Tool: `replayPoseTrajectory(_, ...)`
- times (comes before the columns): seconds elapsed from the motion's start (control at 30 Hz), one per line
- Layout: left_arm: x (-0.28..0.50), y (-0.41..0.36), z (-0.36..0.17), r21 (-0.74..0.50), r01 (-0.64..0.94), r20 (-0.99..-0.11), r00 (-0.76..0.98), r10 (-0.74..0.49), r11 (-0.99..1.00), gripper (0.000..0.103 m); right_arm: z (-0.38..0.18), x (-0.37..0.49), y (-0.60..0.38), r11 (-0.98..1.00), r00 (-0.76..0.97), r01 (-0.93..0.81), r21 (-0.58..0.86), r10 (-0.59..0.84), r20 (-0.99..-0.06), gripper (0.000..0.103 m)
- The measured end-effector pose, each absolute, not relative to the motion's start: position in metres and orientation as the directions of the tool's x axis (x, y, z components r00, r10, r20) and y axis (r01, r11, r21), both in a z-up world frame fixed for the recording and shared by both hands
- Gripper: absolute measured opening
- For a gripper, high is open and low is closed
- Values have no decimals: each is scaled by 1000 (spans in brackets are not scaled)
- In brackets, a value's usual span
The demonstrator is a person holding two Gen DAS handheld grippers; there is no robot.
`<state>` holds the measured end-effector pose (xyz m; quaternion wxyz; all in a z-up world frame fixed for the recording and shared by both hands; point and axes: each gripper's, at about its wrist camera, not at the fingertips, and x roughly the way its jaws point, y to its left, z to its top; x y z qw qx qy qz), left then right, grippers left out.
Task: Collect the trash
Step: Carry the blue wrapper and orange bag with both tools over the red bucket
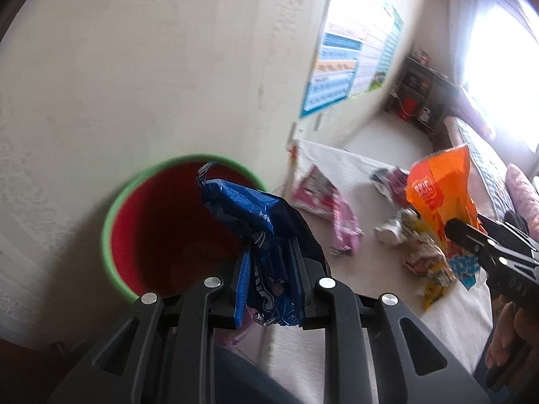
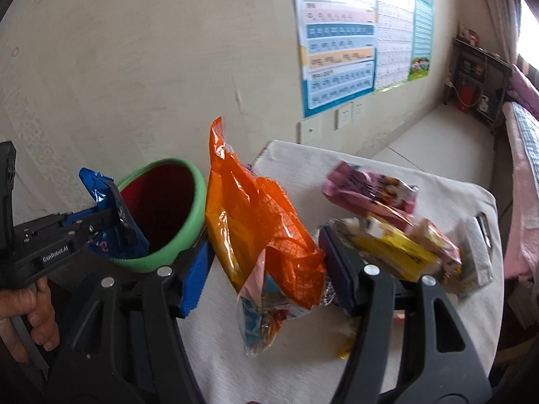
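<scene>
1. Trash is what we start from: a blue wrapper (image 1: 259, 235) is pinched in our left gripper (image 1: 269, 269) and hangs at the near rim of the red bin with a green rim (image 1: 114, 208), which stands by the wall at the left end of the cloth-covered table (image 2: 438, 181).
2. An orange snack bag (image 2: 256, 222) stands between the fingers of our right gripper (image 2: 266, 269), just right of the bin.
3. Further right on the table lie the rest: a pink wrapper (image 2: 367, 192), a yellow packet (image 2: 390, 249) and a few more crumpled pieces we cannot tell apart through the blur.
4. We judge the task early: the bin's red inside shows nothing in it, as far as we can see, and several pieces are left on the cloth.
5. Our left gripper is pressed together on the blue wrapper, which bunches between the pads.
6. Our right gripper stands wide in its own view, its blue pads (image 2: 193, 279) well apart from the orange bag's sides; in the left view its tip seems to touch the bag, so we cannot tell whether it grips it.
</scene>
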<state>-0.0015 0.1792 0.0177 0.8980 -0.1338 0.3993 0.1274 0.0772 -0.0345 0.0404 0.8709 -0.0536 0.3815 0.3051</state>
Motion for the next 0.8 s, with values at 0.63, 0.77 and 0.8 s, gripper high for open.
replayPoseTrajectory(0.63, -23, 257, 16, -134, -422, -758, 626, 181, 897, 19, 44, 82, 90, 711, 445, -689, 142, 569, -692, 61)
replayPoseTrajectory(0.77, -24, 266, 14, -138, -435, -759, 624, 187, 890, 20, 39, 83, 108, 702, 431, -698, 145, 572, -698, 61)
replayPoseTrajectory(0.8, -24, 269, 14, -141, -437, -759, 624, 187, 888, 20, 38, 83, 112, 700, 428, -700, 144, 572, -700, 61)
